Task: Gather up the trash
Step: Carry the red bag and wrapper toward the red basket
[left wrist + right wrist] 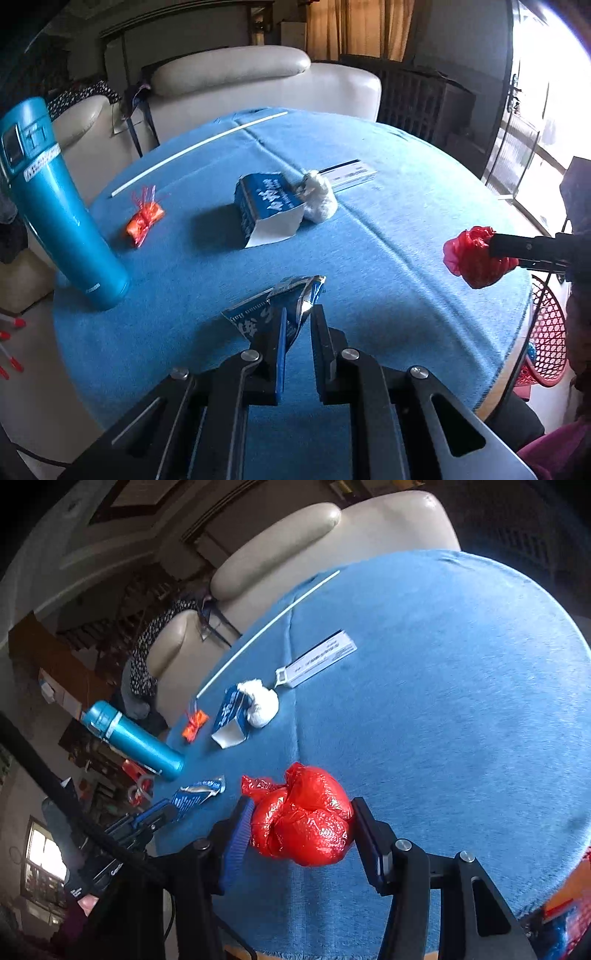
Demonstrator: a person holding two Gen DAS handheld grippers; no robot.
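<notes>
A crumpled blue foil wrapper (275, 308) is pinched at the tips of my left gripper (299, 314), which is shut on it just above the blue tablecloth (388, 302). In the right wrist view the same wrapper (199, 792) sticks out of the left gripper (159, 814) at the table's left edge. My right gripper (301, 812) is shut on a bunched red plastic bag (306, 819); the left wrist view shows that bag (474, 256) held over the table's right side. A blue-and-white carton (266, 208), a white tissue wad (319, 197) and an orange candy wrapper (144, 219) lie further back.
A teal thermos flask (62, 206) stands at the table's left edge. A long white box (349, 173) and a thin white stick (199, 147) lie at the back. A cream sofa (229, 74) is behind the table. A red mesh basket (550, 339) sits below the right edge.
</notes>
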